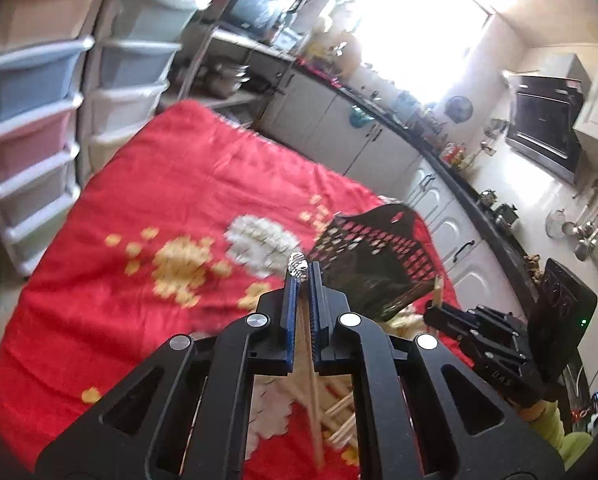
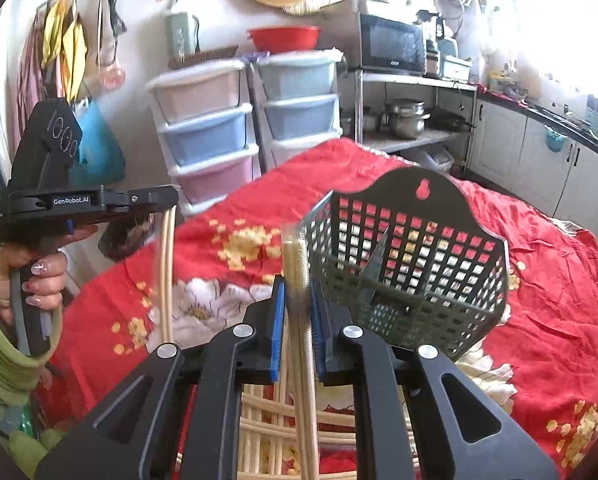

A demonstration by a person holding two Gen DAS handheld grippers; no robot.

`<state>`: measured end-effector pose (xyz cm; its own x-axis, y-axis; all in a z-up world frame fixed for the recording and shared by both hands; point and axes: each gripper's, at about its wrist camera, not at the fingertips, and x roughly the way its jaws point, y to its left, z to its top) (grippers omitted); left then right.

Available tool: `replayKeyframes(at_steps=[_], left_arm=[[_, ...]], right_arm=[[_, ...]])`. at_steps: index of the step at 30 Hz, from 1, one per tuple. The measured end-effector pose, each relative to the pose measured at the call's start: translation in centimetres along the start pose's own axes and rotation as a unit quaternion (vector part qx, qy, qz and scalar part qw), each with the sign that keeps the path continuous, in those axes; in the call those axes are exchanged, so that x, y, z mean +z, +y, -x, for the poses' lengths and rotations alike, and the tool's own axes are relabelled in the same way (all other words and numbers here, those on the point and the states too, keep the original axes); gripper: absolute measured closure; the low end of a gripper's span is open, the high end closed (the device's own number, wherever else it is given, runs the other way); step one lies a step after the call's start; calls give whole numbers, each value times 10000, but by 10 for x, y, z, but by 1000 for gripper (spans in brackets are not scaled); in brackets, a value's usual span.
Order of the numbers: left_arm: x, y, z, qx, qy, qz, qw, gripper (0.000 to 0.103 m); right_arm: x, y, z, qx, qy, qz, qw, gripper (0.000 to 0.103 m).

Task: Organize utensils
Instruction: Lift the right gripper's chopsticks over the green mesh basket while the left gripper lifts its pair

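Observation:
My left gripper [image 1: 302, 270] is shut on a chopstick [image 1: 314, 396] with a silvery top end; in the right wrist view that gripper [image 2: 171, 202] holds pale chopsticks [image 2: 167, 276] hanging down above the red cloth. My right gripper [image 2: 297, 284] is shut on a bundle of pale chopsticks [image 2: 301, 360] in a clear sleeve, held up beside the left rim of the dark mesh utensil basket [image 2: 411, 256]. The basket also shows in the left wrist view [image 1: 375, 256], with the right gripper [image 1: 435, 312] at its near side. Several loose chopsticks [image 2: 275, 428] lie on the cloth below.
A red flowered cloth [image 2: 539, 280] covers the table. Plastic drawer towers [image 2: 207, 136] stand behind it, a metal shelf with pots [image 2: 407, 120] and a microwave [image 2: 391, 46] beside them. Kitchen cabinets and a dark counter [image 1: 379, 140] run along the far side.

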<state>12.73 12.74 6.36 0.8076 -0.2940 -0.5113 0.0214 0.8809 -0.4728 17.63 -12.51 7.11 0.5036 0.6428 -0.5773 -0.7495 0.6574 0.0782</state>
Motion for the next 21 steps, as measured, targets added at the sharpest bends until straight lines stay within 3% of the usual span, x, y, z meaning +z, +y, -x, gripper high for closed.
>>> replayKeyframes(at_steps=[9,21], left_arm=[[24,-54,6,-357,-385,-467,9975,100],[61,-109,9,-617,-964,-903,9893,100]], right_arm=[[13,-19,44,-103,-840,-341,9958,91],[42,-60,77,-488,-2113,-916,9719,91]])
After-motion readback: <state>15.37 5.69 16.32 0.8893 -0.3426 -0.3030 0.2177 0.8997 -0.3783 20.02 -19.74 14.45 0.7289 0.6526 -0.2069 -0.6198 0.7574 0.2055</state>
